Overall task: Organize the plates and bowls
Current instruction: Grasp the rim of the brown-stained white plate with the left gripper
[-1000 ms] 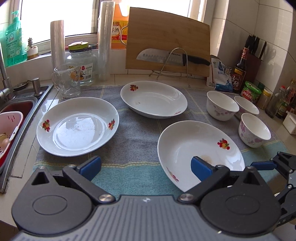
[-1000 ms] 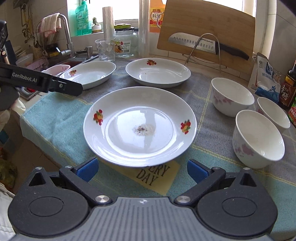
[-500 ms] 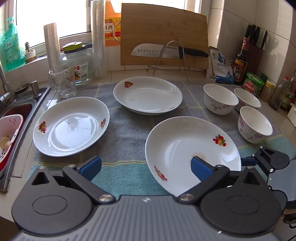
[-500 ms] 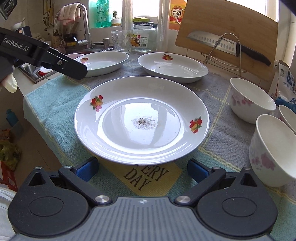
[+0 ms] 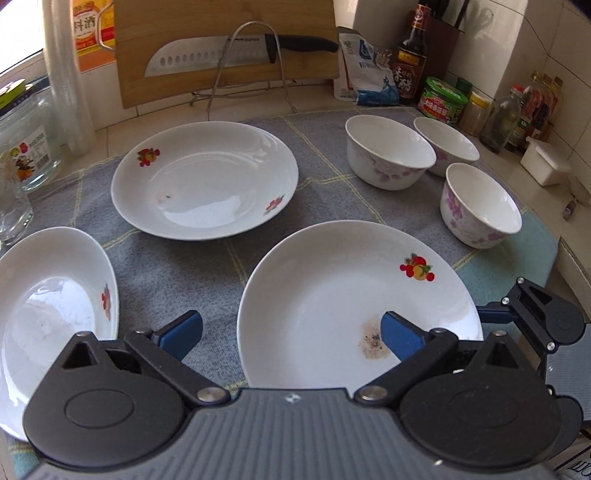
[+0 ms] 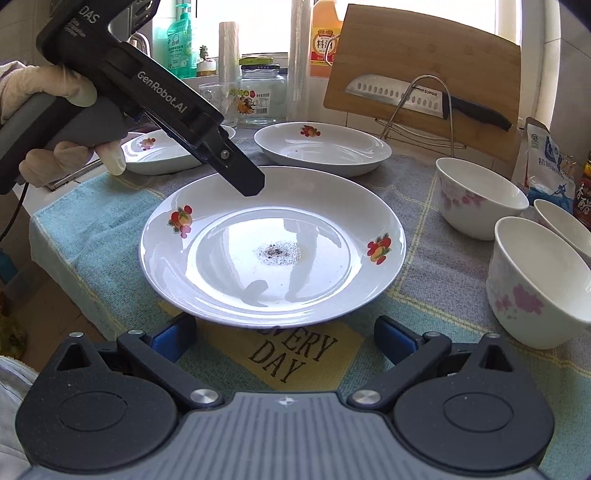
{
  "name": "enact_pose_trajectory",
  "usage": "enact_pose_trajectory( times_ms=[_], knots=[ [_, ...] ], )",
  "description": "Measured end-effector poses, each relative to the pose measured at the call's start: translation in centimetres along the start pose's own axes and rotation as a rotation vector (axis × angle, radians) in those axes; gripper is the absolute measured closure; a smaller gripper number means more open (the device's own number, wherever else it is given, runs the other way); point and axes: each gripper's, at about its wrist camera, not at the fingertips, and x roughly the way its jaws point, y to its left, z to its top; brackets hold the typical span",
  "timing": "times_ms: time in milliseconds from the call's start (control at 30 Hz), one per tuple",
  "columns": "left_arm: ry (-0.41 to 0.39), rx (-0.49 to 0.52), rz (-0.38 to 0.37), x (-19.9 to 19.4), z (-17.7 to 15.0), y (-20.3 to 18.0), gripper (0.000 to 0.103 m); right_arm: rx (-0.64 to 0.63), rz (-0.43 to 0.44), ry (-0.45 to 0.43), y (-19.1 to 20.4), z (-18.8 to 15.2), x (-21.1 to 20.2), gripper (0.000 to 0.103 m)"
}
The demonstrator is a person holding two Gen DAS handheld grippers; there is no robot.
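The left gripper (image 5: 291,332) is spread wide and holds nothing; its right blue finger hangs over the near plate (image 5: 354,295), its left one over the grey cloth between that plate and the left plate (image 5: 48,314). From the right wrist camera, the left gripper (image 6: 243,181) reaches in from the upper left, held by a gloved hand (image 6: 62,122), its tip above the far-left rim of the near plate (image 6: 273,247). The right gripper (image 6: 284,332) is also spread and empty, low at the plate's near rim, with a finger to each side of it, not touching.

The near plate lies flat on the towel (image 6: 92,236), a dark speckled smudge at its centre and fruit prints on the rim. Behind it sits the far plate (image 5: 205,181), well apart from the left plate. Three floral bowls (image 5: 391,153) stand upright in a close cluster to the right. At the back of the tabletop, a cutting board (image 5: 229,33) leans upright with a knife (image 5: 236,55) on a wire rack in front of it.
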Motion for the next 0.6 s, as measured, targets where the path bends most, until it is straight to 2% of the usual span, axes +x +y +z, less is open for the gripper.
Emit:
enact_pose_trajectory(
  times_ms=[233, 400, 600],
  knots=[
    [0.098, 0.079, -0.168, 2.7, 1.4, 1.3, 0.001, 0.042, -0.049, -0.004, 0.7, 0.0, -0.1, 0.0],
    [0.152, 0.122, -0.227, 4.1, 1.9, 1.3, 0.001, 0.058, -0.067, -0.005, 0.9, 0.0, -0.2, 0.0],
    [0.174, 0.16, -0.253, 4.6, 2.3, 1.4, 0.001, 0.067, -0.079, -0.007, 1.1, -0.1, -0.3, 0.0]
  ],
)
